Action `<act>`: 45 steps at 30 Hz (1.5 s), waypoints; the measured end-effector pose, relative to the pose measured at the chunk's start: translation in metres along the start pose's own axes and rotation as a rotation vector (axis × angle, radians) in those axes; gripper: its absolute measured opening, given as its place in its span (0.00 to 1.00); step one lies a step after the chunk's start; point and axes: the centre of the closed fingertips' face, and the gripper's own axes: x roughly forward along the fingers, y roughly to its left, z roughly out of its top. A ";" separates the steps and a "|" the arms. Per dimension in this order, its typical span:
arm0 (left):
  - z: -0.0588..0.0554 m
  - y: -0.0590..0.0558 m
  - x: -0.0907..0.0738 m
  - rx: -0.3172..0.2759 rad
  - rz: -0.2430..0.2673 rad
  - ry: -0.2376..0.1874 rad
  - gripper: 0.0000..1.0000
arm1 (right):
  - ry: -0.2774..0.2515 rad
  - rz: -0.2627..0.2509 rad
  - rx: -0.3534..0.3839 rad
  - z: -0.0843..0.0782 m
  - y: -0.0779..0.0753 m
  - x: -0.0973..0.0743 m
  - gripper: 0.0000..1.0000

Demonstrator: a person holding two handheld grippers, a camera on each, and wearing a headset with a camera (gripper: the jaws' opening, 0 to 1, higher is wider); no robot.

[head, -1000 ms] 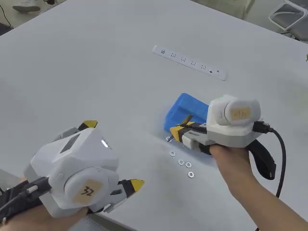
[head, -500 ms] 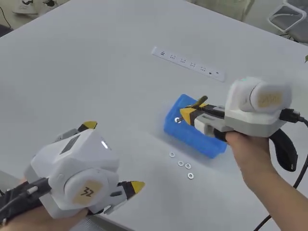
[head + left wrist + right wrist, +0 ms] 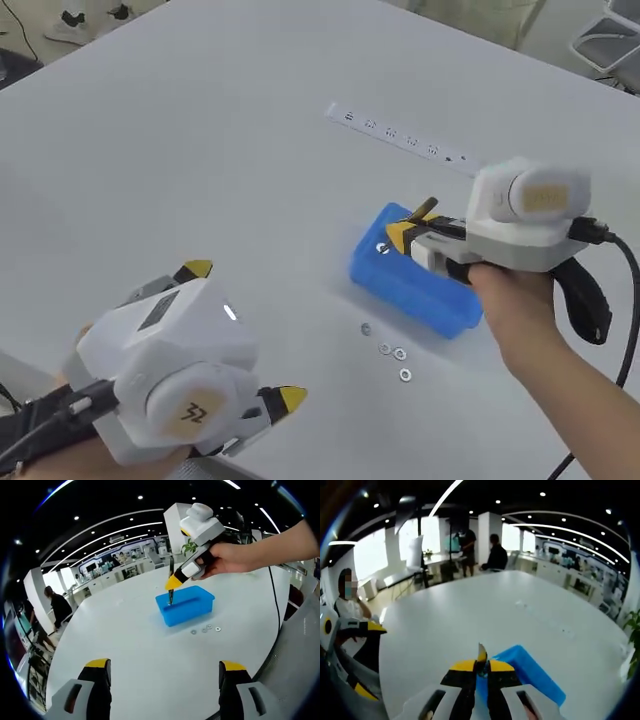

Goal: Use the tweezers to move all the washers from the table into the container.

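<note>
Right gripper [image 3: 400, 237] jaws pinch tweezers [image 3: 170, 598] over blue container [image 3: 420, 290]. Washers [image 3: 392, 351] on surface [image 3: 200, 150] at its 6 o'clock. Left gripper [image 3: 243, 333] jaws spread.

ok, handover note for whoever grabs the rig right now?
Right gripper: shut on the tweezers, tip over the blue container, with what looks like a washer pinched at the tip.
Left gripper: open, holding nothing, low near the table edge.
Done: cannot tell what already lies in the container.
Left: drop this washer in, then move the four washers lying on the table beside the container.
</note>
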 end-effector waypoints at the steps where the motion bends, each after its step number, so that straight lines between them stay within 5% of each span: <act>1: -0.001 0.000 0.000 0.001 0.000 0.003 0.91 | 0.006 -0.002 0.005 -0.003 -0.002 0.004 0.04; 10: -0.003 -0.001 0.001 0.006 -0.002 0.016 0.91 | 0.079 -0.024 -0.011 -0.029 -0.007 0.028 0.04; 30: -0.004 -0.001 0.001 0.014 0.000 0.025 0.90 | 0.097 0.037 0.048 -0.047 0.018 0.019 0.04; 45: -0.005 0.000 0.001 0.016 0.003 0.026 0.90 | 0.096 0.018 0.060 -0.050 0.013 0.021 0.05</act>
